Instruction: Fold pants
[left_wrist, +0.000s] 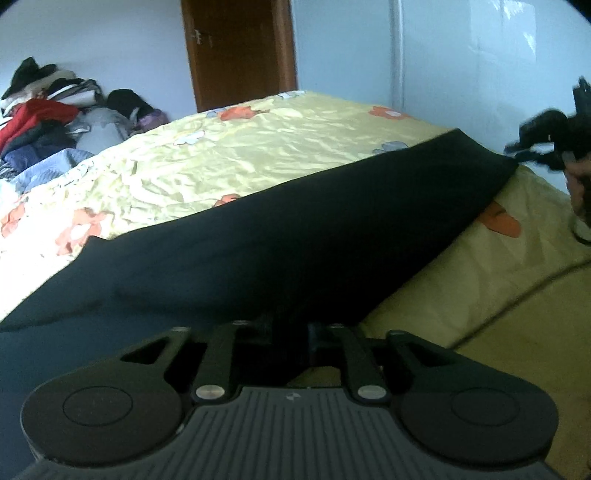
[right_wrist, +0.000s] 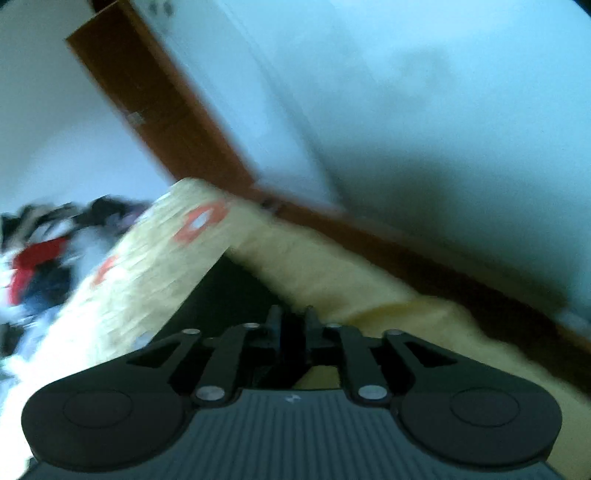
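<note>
Black pants (left_wrist: 295, 229) lie as a long flat band across the yellow flowered bedcover (left_wrist: 240, 155), running from lower left to upper right. My left gripper (left_wrist: 290, 328) sits low at the near edge of the cloth, its jaws a little apart, dark fabric right at the tips. At the band's far right corner I see the right gripper (left_wrist: 546, 144), blurred, with a hand (left_wrist: 580, 184) behind it. The right wrist view is tilted and smeared. In it the right gripper (right_wrist: 292, 321) shows a narrow gap, with the black pants (right_wrist: 229, 295) just ahead on the bedcover (right_wrist: 166, 266).
A heap of mixed clothes (left_wrist: 48, 114) lies at the bed's far left, also seen as a clothes heap (right_wrist: 37, 266) from the right. A brown door (left_wrist: 236, 51) stands behind the bed and a pale wall (left_wrist: 480, 55) borders its right side.
</note>
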